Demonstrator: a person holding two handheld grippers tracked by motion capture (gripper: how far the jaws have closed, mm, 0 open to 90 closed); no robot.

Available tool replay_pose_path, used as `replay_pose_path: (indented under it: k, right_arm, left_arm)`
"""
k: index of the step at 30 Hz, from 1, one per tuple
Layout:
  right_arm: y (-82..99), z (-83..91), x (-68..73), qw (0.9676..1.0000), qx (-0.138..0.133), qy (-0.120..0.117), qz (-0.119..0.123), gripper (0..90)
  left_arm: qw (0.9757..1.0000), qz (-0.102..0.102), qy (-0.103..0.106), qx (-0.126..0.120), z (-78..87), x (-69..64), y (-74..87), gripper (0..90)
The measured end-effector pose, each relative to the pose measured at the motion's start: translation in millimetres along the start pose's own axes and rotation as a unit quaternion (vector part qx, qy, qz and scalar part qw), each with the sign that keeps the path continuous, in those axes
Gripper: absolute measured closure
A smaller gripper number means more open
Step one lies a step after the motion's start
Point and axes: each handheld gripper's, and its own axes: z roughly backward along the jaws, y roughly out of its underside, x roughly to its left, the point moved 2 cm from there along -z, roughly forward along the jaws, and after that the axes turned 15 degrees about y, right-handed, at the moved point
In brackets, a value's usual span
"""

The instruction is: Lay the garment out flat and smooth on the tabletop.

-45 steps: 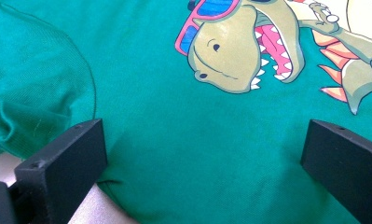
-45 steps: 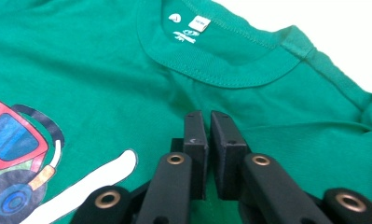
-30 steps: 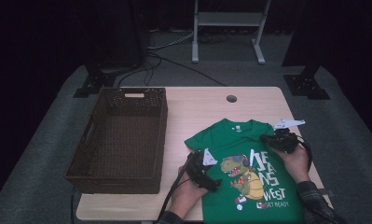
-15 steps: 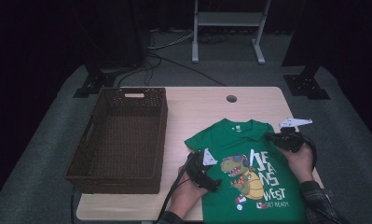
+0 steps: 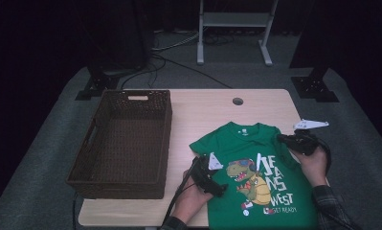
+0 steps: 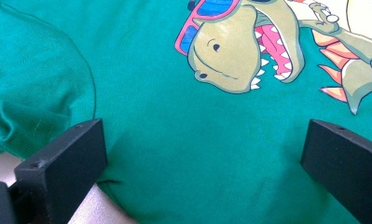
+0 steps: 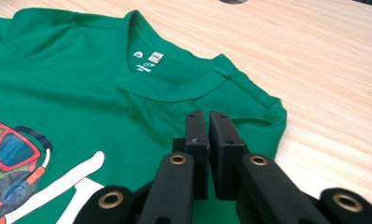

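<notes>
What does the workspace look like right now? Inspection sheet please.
Surface: light wooden table, round grommet hole near the far edge.
Job's things: green dinosaur-print T-shirt lying flat, print up, at the near right.
Clutter: empty dark brown wicker basket on the left.
Grippers: left gripper open, jaws astride the shirt's side by the sleeve; right gripper shut, over the shirt's shoulder.
Cables: black cable trailing off the left gripper; more cables on the floor.
Surroundings: grey carpet, white metal frame, dark stands.
</notes>
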Motion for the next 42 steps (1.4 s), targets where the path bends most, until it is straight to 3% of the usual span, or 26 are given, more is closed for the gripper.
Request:
replay_pose_path:
  k: [29, 42]
  right_arm:
    - [6.9, 11.2, -28.7, 0.9993, -0.005, 0.023, -0.028, 87.9]
    - [11.2, 10.9, -56.9, 0.9983, 0.014, 0.044, -0.036, 88.0]
  left_arm:
    - [1.0000, 0.000, 0.000, 0.000, 0.0, 0.0, 0.0, 0.0]
    - [1.0000, 0.001, -0.001, 0.000, 0.0, -0.3, 0.1, 0.0]
